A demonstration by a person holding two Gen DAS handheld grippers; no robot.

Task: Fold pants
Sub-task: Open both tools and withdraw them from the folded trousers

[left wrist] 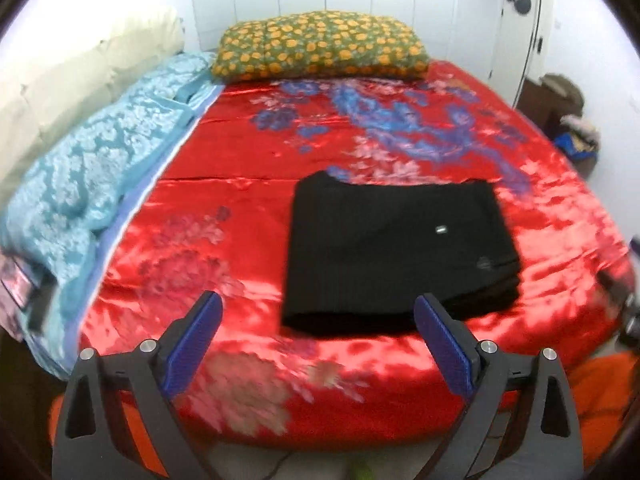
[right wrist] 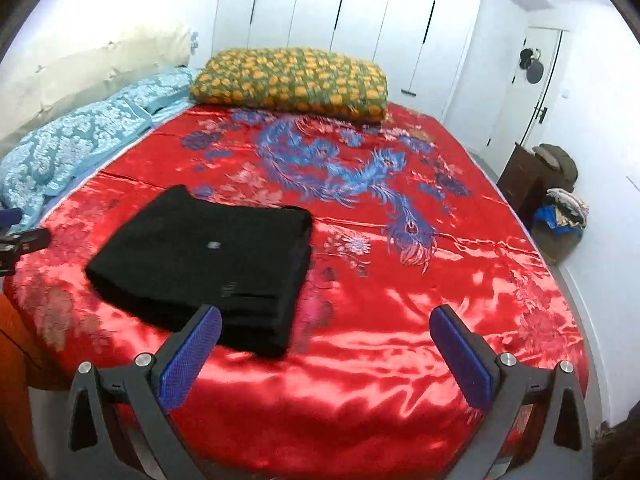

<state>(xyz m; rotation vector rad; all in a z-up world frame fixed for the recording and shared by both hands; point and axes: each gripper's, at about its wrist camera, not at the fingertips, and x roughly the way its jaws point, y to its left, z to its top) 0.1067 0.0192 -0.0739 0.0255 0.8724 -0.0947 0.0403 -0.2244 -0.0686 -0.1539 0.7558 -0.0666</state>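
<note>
Left claw (left wrist: 318, 312): you held it wide apart and empty, its blue pads (left wrist: 196, 344) over the near edge of the bed, with nothing between them.
Right claw (right wrist: 326, 326): you held it just as wide and empty, over bare red cover at the near edge; its left pad (right wrist: 188, 356) overlapped the bundle's near corner in the picture, but I could not tell whether it touched the cloth.
Pants (left wrist: 396, 252): they lay on the bed as a compact black stack of several layers, roughly square, flat on the red satin bedspread (left wrist: 224, 184), a little way in from the near edge.
Direction from left claw: the pants sat ahead and to the right of your left claw's line, the near folded edge just beyond its right pad.
Direction from right claw: the pants (right wrist: 204, 256) sat ahead and to the left, so the bundle lay between your two hands, about equally near to each.
Long axis: hardly any remained; the stack read slightly wider than deep in the left view, with layered edges showing on its right side.
Judgement: the fold looked finished or nearly so; any further move would have had to come inward from both sides.
Beyond the pants: the blue phoenix pattern (right wrist: 344, 168), a blue quilt (left wrist: 92, 160) along the left, then a yellow-flowered folded quilt (left wrist: 320, 46) at the far end.
</note>
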